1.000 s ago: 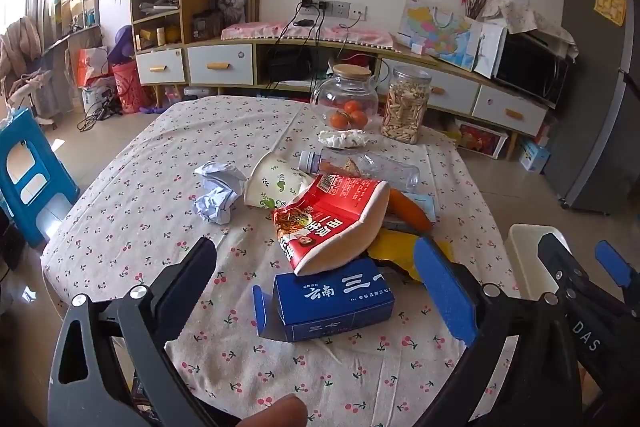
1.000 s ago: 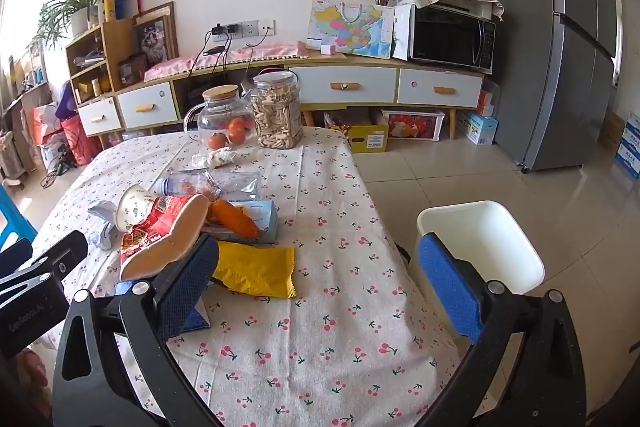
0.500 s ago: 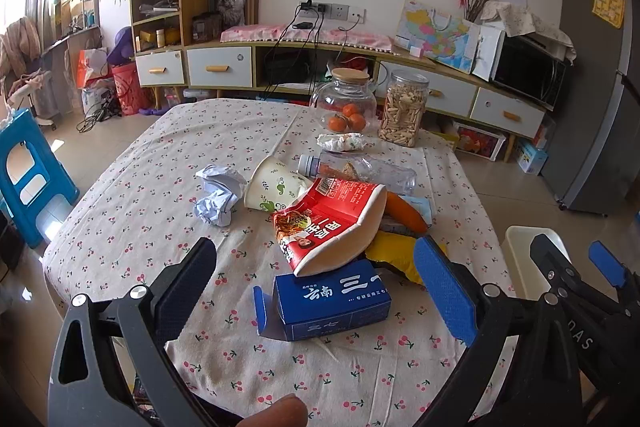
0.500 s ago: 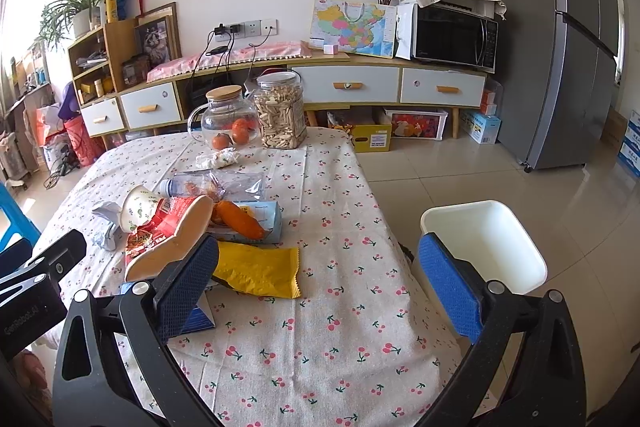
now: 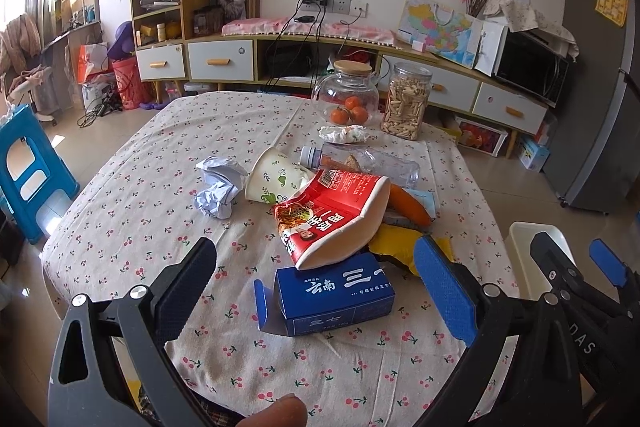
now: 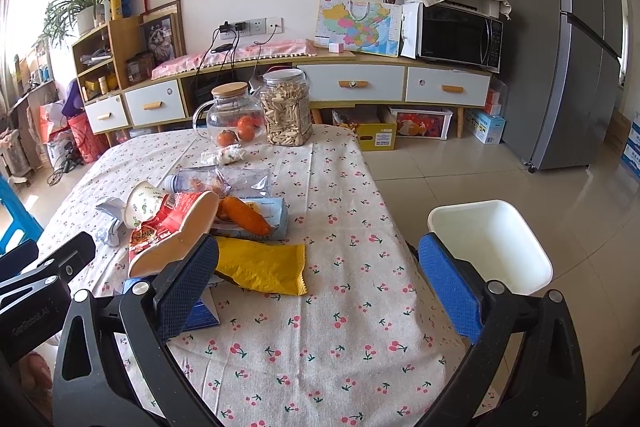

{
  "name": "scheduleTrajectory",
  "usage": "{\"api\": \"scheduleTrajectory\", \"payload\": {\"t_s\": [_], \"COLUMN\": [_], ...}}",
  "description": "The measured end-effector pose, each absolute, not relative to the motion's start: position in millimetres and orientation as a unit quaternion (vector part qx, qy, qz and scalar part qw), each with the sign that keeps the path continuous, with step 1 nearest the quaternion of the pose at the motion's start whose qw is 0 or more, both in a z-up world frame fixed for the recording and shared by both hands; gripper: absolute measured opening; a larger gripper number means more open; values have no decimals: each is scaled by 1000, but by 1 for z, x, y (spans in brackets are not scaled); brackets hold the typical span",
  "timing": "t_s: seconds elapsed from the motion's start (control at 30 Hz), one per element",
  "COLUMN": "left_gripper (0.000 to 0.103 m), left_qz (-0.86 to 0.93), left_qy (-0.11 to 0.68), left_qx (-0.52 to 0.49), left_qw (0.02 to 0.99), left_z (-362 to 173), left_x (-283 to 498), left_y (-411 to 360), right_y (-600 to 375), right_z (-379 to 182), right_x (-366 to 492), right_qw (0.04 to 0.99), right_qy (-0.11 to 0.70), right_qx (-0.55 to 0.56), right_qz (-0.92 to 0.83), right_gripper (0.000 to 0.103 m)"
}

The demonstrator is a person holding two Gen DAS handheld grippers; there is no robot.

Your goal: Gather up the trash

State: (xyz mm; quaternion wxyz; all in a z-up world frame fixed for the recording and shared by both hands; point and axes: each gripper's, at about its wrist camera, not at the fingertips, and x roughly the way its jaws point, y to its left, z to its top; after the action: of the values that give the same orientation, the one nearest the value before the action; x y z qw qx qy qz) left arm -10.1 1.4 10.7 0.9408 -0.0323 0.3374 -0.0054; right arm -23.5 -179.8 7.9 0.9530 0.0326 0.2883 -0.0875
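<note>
Left wrist view: the left hand-held gripper (image 5: 316,279) is spread wide and empty above the near edge of the counter (image 5: 132,195). The blue carton (image 5: 334,293) lies just ahead between the two fingers, at 12 o'clock, its long axis running crosswise from 9 to 3 o'clock, so it spans the opening rather than pointing into it. Touching its far edge is the red snack bag (image 5: 332,215); beyond, toward 11 o'clock, sit the paper cup (image 5: 276,179) and crumpled paper (image 5: 220,187), with the clear bottle (image 5: 360,163) at 12. The left side looks nearer the carton.

Right wrist view: the right hand-held gripper (image 6: 318,279) is likewise wide and holds nothing. The yellow wrapper (image 6: 264,267) lies flat just ahead at 11 o'clock, long axis crosswise. At 2 o'clock, off the counter edge, stands the white bin (image 6: 532,259), its empty inside fully shown here, whereas the left camera catches only a sliver of rim. Here the carton is almost hidden behind the left finger.
</note>
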Motion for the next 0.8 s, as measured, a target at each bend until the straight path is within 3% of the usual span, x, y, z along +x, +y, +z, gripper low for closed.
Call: {"api": "scheduleTrajectory", "payload": {"t_s": [0.8], "left_gripper": [96], "left_qz": [-2], "left_qy": [339], "left_qx": [-28], "left_qw": [940], "left_z": [7], "left_x": [-6], "left_y": [-1], "right_y": [-196], "right_z": [4], "right_x": [-18], "right_qw": [951], "right_qy": [295], "right_qx": [45], "right_qz": [-87], "right_gripper": [96]}}
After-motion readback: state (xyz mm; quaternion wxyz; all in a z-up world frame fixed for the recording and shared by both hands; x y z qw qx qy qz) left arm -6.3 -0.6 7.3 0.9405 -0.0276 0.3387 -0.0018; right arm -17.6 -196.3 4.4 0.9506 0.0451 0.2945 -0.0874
